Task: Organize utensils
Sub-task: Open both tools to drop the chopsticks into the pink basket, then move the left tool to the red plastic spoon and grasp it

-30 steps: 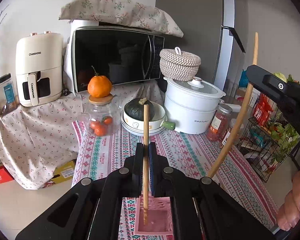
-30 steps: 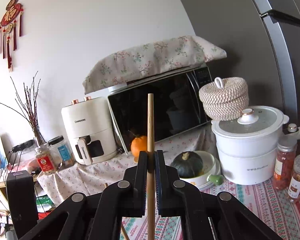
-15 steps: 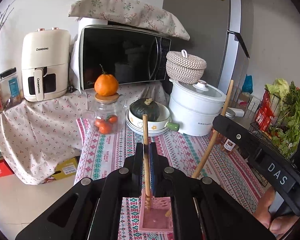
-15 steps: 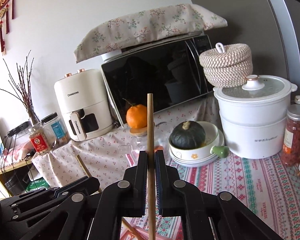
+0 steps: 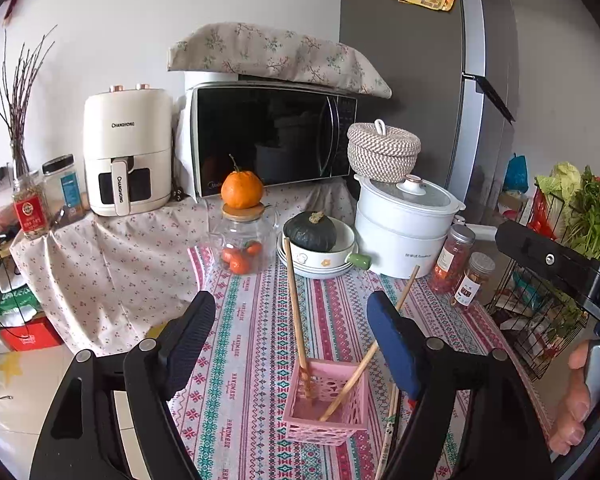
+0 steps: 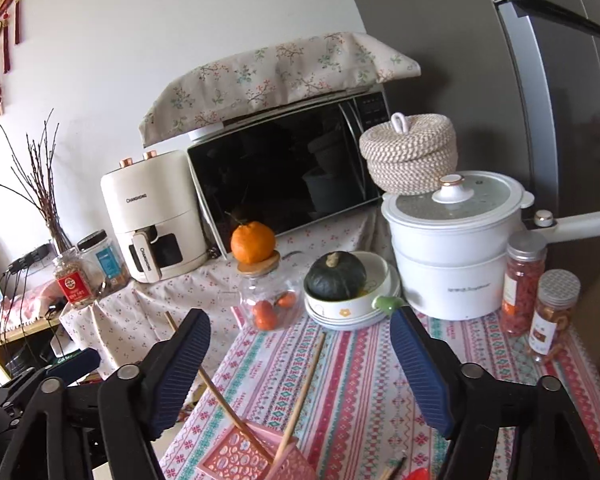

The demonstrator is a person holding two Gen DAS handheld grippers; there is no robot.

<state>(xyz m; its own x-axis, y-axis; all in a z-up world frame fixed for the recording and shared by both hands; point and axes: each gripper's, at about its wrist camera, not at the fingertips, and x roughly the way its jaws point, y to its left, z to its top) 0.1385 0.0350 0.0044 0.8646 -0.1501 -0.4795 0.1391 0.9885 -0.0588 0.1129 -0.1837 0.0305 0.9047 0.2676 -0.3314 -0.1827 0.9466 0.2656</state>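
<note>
A pink lattice basket (image 5: 327, 406) stands on the patterned tablecloth (image 5: 256, 320). Two wooden chopsticks lean in it: one (image 5: 296, 312) near upright, the other (image 5: 350, 380) slanting right. My left gripper (image 5: 289, 300) is above and behind the basket, its jaws opening, and no pad touches a chopstick. In the right wrist view the basket (image 6: 240, 458) sits low, with both chopsticks (image 6: 230, 404) (image 6: 304, 392) free. My right gripper (image 6: 300, 316) is also opening, with nothing gripped. A hand (image 5: 580, 400) holds it.
A panda-print chopstick (image 5: 389, 420) lies right of the basket. Behind stand a glass jar of oranges (image 5: 242, 248), a squash in a bowl (image 5: 312, 236), a white pot (image 5: 404, 236) and spice jars (image 5: 450, 260). A wire rack of greens (image 5: 548, 320) flanks the right.
Both grippers went from shut on a chopstick to wide open. Both chopsticks now stand loose in the pink basket. The left gripper has drawn back and up.
</note>
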